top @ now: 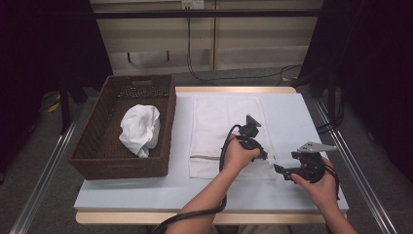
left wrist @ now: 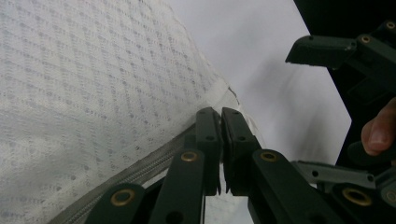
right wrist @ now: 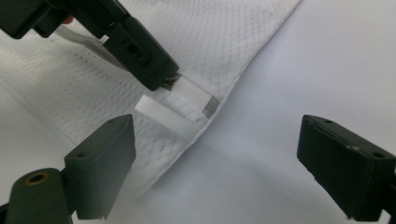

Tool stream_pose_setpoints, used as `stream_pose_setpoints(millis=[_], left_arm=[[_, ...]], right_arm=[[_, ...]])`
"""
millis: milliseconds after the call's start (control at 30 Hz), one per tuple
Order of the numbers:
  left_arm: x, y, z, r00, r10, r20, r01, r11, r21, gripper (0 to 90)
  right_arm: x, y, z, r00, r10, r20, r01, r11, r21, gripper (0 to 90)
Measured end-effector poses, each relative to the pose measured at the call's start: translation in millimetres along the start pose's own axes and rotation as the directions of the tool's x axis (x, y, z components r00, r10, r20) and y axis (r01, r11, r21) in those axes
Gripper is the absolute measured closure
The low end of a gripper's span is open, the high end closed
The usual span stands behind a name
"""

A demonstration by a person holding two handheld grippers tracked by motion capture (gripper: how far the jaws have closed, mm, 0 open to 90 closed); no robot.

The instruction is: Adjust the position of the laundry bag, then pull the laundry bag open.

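A white towel (top: 219, 126) lies flat in the middle of the table (top: 292, 112). My left gripper (top: 264, 156) is at the towel's near right corner, its jaws closed on the hem (left wrist: 220, 114). The right gripper view shows that gripper's tips (right wrist: 187, 86) on the towel's edge (right wrist: 210, 37), beside a small white loop tag (right wrist: 163, 114). My right gripper (top: 278, 170) is held just right of that corner, low over the bare table. It is open wide with nothing between its jaws (right wrist: 215, 163). The left gripper view has it (left wrist: 292, 112) beyond the waffle-textured towel (left wrist: 93, 93).
A brown wicker basket (top: 122, 168) stands on the table's left side and holds a crumpled white cloth (top: 140, 129). Metal rails run along both sides of the table. Cables lie on the floor behind it.
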State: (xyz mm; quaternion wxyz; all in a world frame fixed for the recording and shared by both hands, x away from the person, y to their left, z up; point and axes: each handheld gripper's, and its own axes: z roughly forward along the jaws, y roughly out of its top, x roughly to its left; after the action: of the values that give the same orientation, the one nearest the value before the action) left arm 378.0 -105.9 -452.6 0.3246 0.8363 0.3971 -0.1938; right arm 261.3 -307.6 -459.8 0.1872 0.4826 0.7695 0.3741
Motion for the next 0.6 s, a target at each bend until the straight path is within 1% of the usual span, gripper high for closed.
stream_pose_setpoints(millis=[33, 67, 100, 133, 200, 233, 267, 300, 333, 367, 433, 467, 500, 567, 600], left_arm=[[0.3, 0.3, -1.2, 1.0, 0.006, 0.002, -0.006, 1.0, 0.003, 86.6], [0.2, 0.5, -2.3, 1.0, -0.001, 0.006, 0.001, 1.0, -0.002, 86.7], [0.7, 0.3, -3.0, 1.0, 0.0, 0.009, 0.0, 1.0, -0.005, 86.7], [-0.3, -0.1, -4.0, 1.0, -0.006, -0.003, 0.006, 1.0, -0.001, 86.7], [-0.8, -0.8, -4.3, 1.0, -0.007, 0.001, 0.007, 1.0, -0.007, 86.7], [-0.6, -0.8, -5.0, 1.0, 0.007, 0.0, -0.007, 1.0, -0.002, 86.7], [-1.3, -0.8, -6.3, 1.0, 0.006, 0.0, -0.006, 1.0, -0.001, 86.7], [-1.7, -0.6, -7.1, 1.0, 0.0, 0.0, 0.0, 1.0, -0.004, 86.7], [-1.3, -0.6, -8.1, 1.0, 0.008, -0.001, -0.008, 1.0, -0.002, 86.7], [-1.9, -0.5, -9.1, 0.9999, 0.006, -0.014, -0.006, 1.0, -0.005, 86.7], [-1.8, 0.2, -11.2, 0.9999, -0.009, -0.015, 0.008, 0.9999, -0.01, 86.7], [-1.4, 0.4, -12.2, 0.9998, -0.018, -0.008, 0.018, 0.9997, -0.013, 86.7], [-1.1, 0.6, -12.5, 0.9998, -0.018, -0.004, 0.018, 0.9997, -0.016, 86.7], [-0.9, 1.7, -14.5, 0.9998, -0.018, -0.004, 0.018, 0.9997, -0.016, 86.7], [-1.7, 2.2, -14.9, 0.9997, -0.023, -0.006, 0.022, 0.9995, -0.023, 86.6]], right_arm=[[-0.3, 0.2, -0.1, 1.0, 0.004, 0.002, -0.004, 1.0, 0.0, 11.0], [-0.8, 0.4, -0.3, 1.0, 0.007, 0.005, -0.007, 1.0, 0.002, 10.9], [-1.4, 0.4, 0.1, 1.0, 0.004, 0.002, -0.004, 1.0, 0.006, 10.9], [-1.7, 0.4, 0.1, 1.0, 0.008, 0.002, -0.008, 1.0, 0.006, 11.0], [-1.6, 1.5, 0.1, 0.9999, 0.014, 0.001, -0.014, 1.0, -0.002, 11.0], [-1.2, 2.4, 0.2, 0.9998, 0.017, 0.008, -0.016, 1.0, -0.005, 11.0], [-0.5, 3.4, 0.0, 0.9998, 0.02, 0.003, -0.02, 1.0, -0.007, 11.4], [0.4, 4.6, -0.7, 0.9996, 0.027, 0.008, -0.027, 0.999, -0.018, 11.9], [0.3, 5.8, -1.5, 0.9996, 0.029, 0.009, -0.028, 0.999, -0.029, 13.3], [0.9, 7.0, -2.4, 0.9993, 0.036, 0.007, -0.036, 0.999, -0.034, 14.9], [1.4, 10.0, -4.3, 0.9984, 0.057, -0.004, -0.057, 0.997, -0.053, 16.4], [1.7, 10.9, -4.6, 0.9978, 0.066, 0.005, -0.066, 0.996, -0.059, 16.4], [1.7, 11.5, -4.5, 0.9971, 0.075, 0.011, -0.074, 0.996, -0.055, 17.0], [0.6, 12.3, -4.3, 0.9946, 0.103, 0.014, -0.102, 0.993, -0.058, 22.1], [0.0, 12.9, -4.2, 0.9939, 0.11, 0.001, -0.11, 0.992, -0.059, 28.1]])
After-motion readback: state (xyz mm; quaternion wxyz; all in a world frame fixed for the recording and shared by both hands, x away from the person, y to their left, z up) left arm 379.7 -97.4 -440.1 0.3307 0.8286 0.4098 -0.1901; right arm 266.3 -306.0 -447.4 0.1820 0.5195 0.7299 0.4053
